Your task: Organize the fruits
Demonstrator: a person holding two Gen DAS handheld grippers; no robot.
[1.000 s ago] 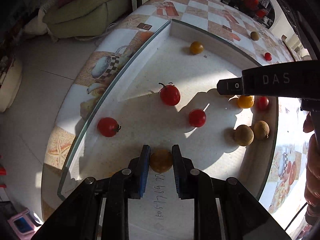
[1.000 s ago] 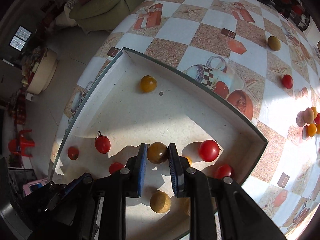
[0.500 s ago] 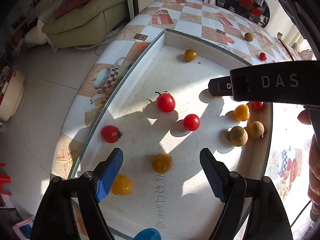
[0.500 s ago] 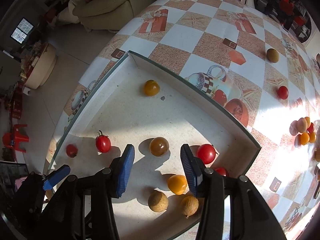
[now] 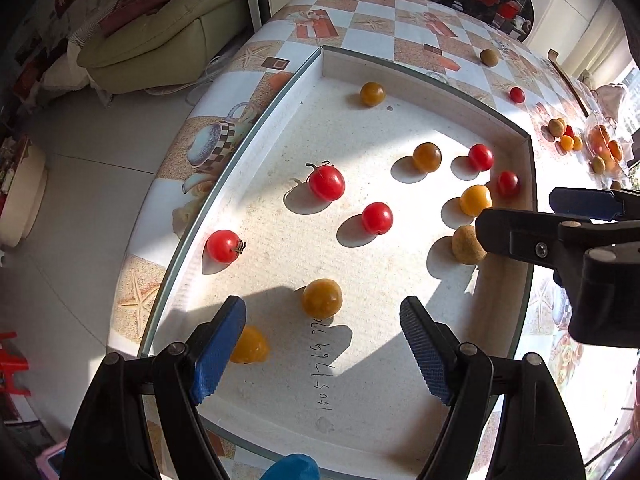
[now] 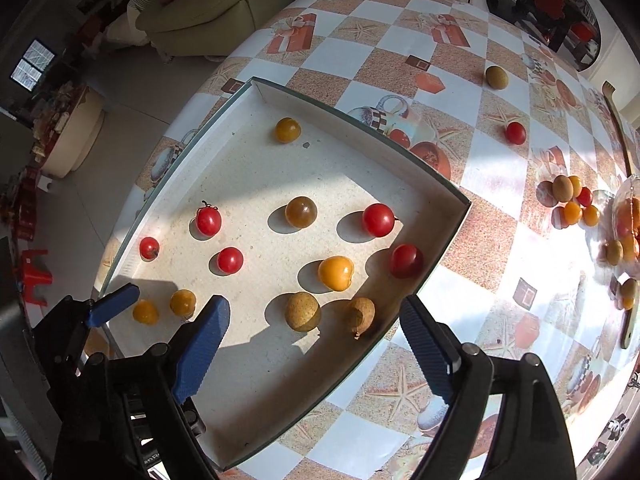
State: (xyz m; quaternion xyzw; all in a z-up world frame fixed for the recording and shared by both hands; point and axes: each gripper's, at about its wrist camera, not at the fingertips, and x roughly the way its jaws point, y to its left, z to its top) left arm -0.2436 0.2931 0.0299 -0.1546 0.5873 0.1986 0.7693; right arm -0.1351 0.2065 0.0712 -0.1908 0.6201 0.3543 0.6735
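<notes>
A white tray (image 5: 420,76) holds red cherry tomatoes, yellow ones and two brown longans. My left gripper (image 5: 320,340) is open above the tray's near end. An amber tomato (image 5: 321,298) lies loose on the tray floor just past its fingertips, and a yellow one (image 5: 250,346) sits behind the left finger. My right gripper (image 6: 314,340) hangs over the tray's right corner, its jaws opening with nothing gripped. A longan (image 6: 302,311) lies on the floor below the gap. Another amber tomato (image 6: 301,211) rests free mid-tray.
On the checked tablecloth beyond the tray lie a greenish fruit (image 6: 497,77), a red tomato (image 6: 515,133) and a small heap of fruits (image 6: 570,200) beside a glass bowl (image 6: 628,216). A green sofa (image 5: 160,40) stands across the floor to the left.
Both grippers were shut on amber tomatoes and have opened, leaving them on the tray floor. The right gripper has risen and drawn back toward the tray's right corner.
</notes>
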